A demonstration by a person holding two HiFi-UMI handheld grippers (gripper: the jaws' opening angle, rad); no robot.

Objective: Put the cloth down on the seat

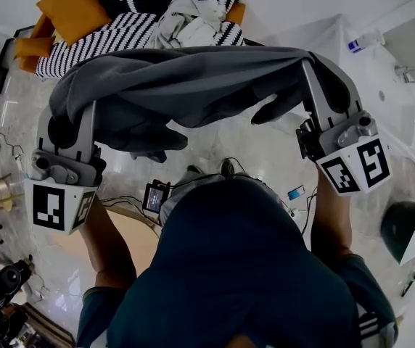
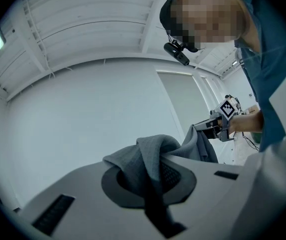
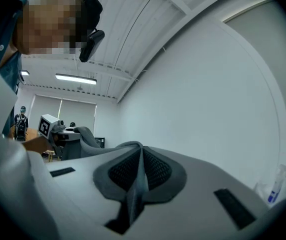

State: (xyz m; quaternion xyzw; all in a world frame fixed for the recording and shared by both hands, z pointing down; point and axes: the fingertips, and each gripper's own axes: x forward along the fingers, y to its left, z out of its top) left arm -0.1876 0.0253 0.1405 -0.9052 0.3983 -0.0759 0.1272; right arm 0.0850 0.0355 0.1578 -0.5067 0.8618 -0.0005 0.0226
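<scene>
The grey cloth [image 1: 193, 78] hangs in the air short of the sofa [image 1: 113, 31], stretched between both grippers and touching no part of the seat. The left gripper [image 2: 150, 176] has its jaws clamped on a bunched corner of the fabric. The right gripper [image 3: 138, 174] pinches a thin fold at the other end.

The cloth's long axis runs from one gripper to the other, roughly along the sofa's front edge, with the middle sagging toward the floor [image 1: 215, 147]. The sofa lies ahead of both grippers. The left one looks nearer its striped seat, while the right one sits past the sofa's right end. A crumpled pale garment [image 1: 189, 20] already lies on that end. The coming move likely calls for carrying the cloth forward and somewhat leftward over the seat.
</scene>
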